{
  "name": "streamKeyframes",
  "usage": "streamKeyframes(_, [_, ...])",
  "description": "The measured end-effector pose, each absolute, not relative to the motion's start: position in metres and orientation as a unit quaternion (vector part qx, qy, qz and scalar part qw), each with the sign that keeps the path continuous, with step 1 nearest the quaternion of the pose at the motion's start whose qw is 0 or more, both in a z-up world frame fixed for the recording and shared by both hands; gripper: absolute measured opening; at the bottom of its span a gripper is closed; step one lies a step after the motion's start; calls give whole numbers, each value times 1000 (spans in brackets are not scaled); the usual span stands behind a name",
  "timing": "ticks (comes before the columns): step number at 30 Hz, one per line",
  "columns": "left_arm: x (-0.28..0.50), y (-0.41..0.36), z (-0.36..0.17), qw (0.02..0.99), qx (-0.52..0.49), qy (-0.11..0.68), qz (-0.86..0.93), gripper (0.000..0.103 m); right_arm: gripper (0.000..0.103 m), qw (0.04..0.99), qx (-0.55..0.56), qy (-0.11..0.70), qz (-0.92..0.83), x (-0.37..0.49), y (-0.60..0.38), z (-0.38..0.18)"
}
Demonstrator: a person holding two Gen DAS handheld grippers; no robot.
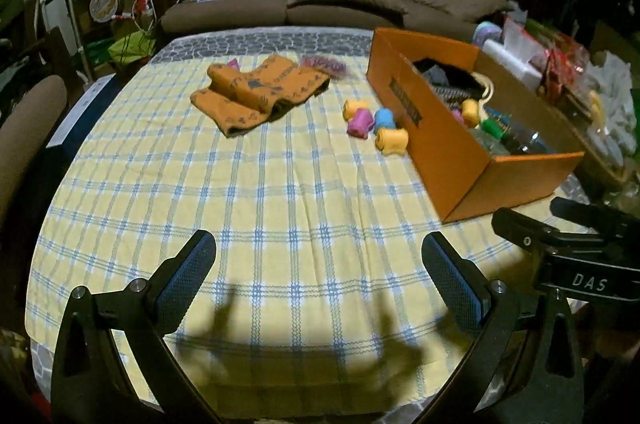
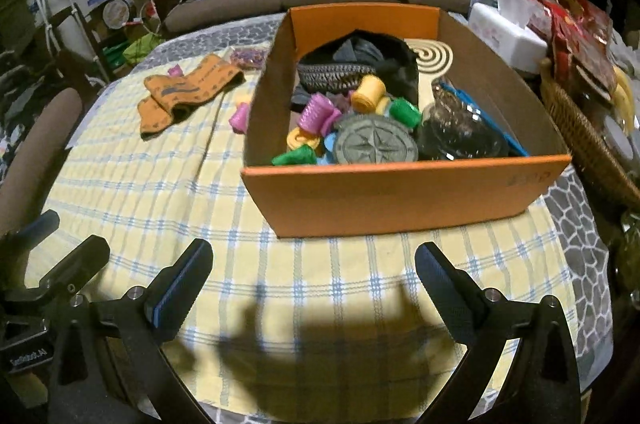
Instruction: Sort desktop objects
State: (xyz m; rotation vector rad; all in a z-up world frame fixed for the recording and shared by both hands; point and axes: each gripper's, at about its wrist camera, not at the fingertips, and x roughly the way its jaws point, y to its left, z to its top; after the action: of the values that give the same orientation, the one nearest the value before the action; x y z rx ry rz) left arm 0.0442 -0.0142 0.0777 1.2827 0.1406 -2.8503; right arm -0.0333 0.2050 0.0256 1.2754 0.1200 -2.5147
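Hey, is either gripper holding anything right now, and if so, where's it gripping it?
Nothing is held. The left gripper and the right gripper are both open over the tablecloth, with only cloth between their fingers.

The left gripper (image 1: 319, 274), a black two-finger tool with blue textured pads (image 1: 188, 278) on the inner faces, is held level above the near edge of the table, its jaws spread wide apart and holding nothing. The right gripper (image 2: 314, 278), of the same black build with blue textured pads (image 2: 182, 286), hovers just beside it over the same near edge, its jaws also spread wide and empty. Each tool's black frame shows at the side of the other's view, so the two sit close together, side by side, both pointing forward across the table.
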Motion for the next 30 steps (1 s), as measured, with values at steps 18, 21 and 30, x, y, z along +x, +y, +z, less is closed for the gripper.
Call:
streamKeyframes(18, [12,-8,27,22,441,38,-896,103,102,130,474,56,-869,-58,204,-27])
streamKeyframes(21, [6,-7,18,22,448,41,-893,103,102,125,474,61,-870,-62,203,-30])
streamKeyframes(30, [-3,-6,4,32,455,45,-889,103,103,120,473,66,-871,-71,201,-42])
